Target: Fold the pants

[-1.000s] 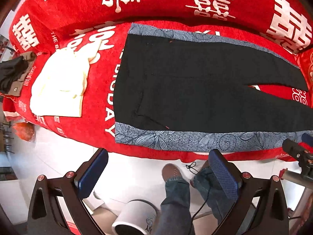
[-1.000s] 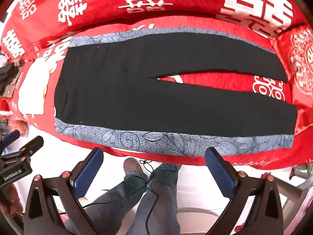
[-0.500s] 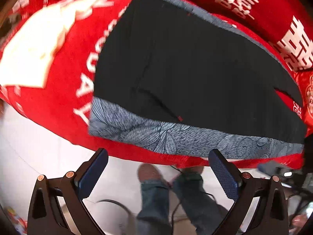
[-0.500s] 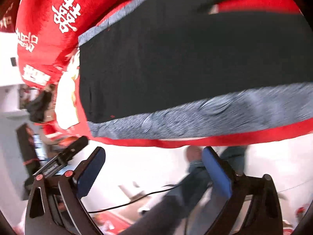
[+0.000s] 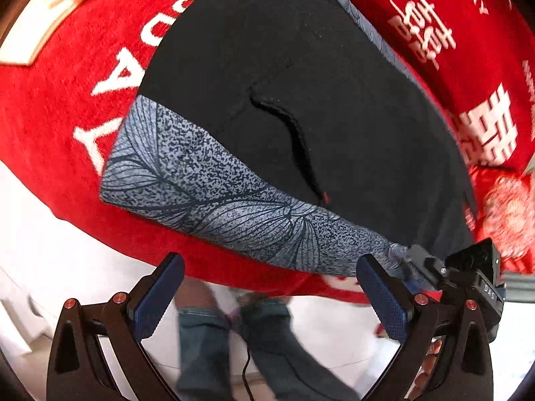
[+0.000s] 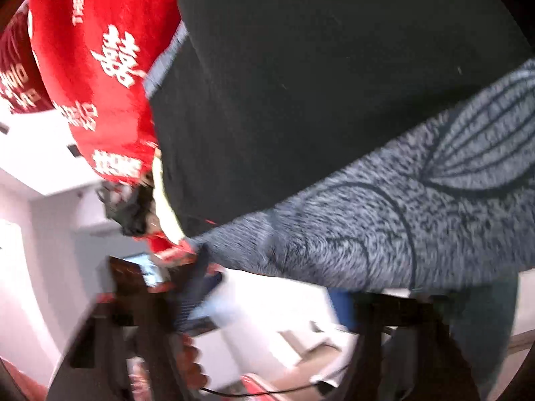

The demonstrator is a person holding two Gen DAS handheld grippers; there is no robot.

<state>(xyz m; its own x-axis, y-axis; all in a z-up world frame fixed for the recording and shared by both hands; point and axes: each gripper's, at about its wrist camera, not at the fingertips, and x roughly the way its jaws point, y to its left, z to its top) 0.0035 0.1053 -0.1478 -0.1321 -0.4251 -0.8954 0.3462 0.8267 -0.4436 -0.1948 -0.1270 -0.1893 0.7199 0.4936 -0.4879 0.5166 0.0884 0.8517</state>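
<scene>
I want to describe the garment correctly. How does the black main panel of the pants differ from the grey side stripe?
The black main panel is plain and dark; the grey side stripe is speckled, with a leaf-vein pattern. The panel is wide and bears a curved pocket slit; the stripe is a narrow band along the near edge of the pants, closest to the left claw. Both lie flat on the red cover.

Black pants (image 5: 301, 77) with grey leaf-print stripe (image 5: 214, 197) on red cover (image 5: 60, 100).

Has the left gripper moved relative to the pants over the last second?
Yes. The left gripper has closed in on the pants: their grey patterned side stripe now sits just above the open fingers, near the waist end.
</scene>
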